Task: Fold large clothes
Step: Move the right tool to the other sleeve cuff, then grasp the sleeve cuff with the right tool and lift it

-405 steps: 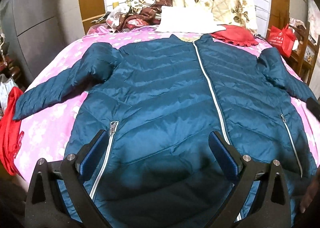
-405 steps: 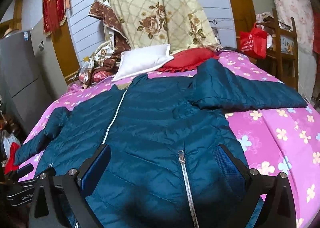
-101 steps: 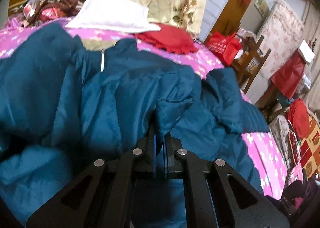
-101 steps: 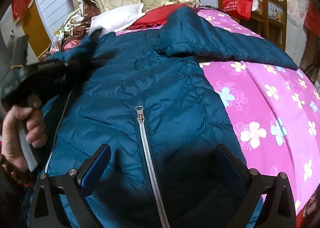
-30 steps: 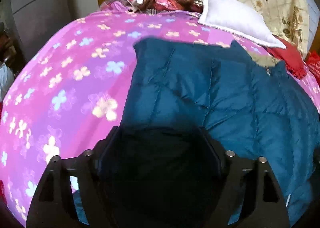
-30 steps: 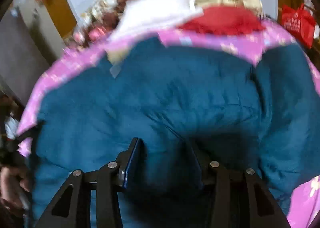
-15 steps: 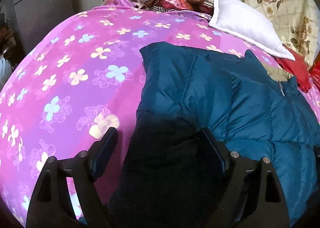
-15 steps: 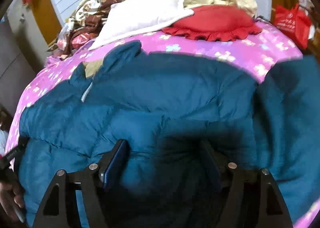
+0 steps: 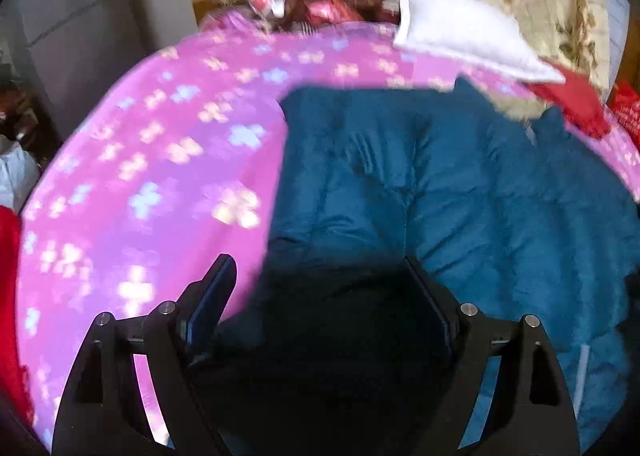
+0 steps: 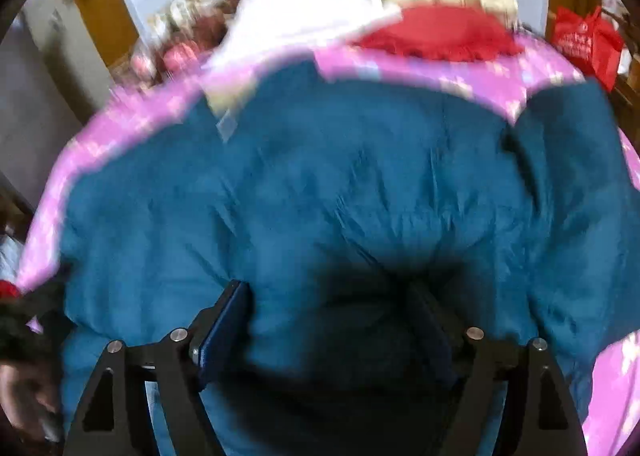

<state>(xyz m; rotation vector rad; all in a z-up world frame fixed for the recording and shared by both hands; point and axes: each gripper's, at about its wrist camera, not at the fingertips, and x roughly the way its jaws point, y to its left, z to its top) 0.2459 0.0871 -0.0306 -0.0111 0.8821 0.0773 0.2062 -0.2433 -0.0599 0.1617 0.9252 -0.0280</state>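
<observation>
Left wrist view. The left gripper (image 9: 320,288) hangs with its jaws wide apart over the near left edge of a teal quilted down jacket (image 9: 460,184). Dark jacket fabric bulges up between the fingers, but the blue pads (image 9: 210,304) stand clear of it and nothing is gripped. The jacket lies on a pink floral bedspread (image 9: 152,176), its left side doubled inward so that a straight folded edge runs up the bed. A white pillow (image 9: 460,32) and a red cushion (image 9: 576,100) lie beyond the collar.

Right wrist view. The right gripper (image 10: 328,316) is over the middle of the jacket (image 10: 320,184). Its jaws are opening, and a puffed mound of fabric sits between them without being pinched. The frame is blurred by motion. A red bag (image 10: 588,40) stands at the far right; pale print shows on it but is too smeared to read. No brand or label can be read on the jacket.

Handling, as a judgement. The jacket looks light, soft and springy, with a slick shell. Folds are likely to puff open or slide. A firm hold would best be taken at a doubled hem, seam or corner, not on the padded panel.
</observation>
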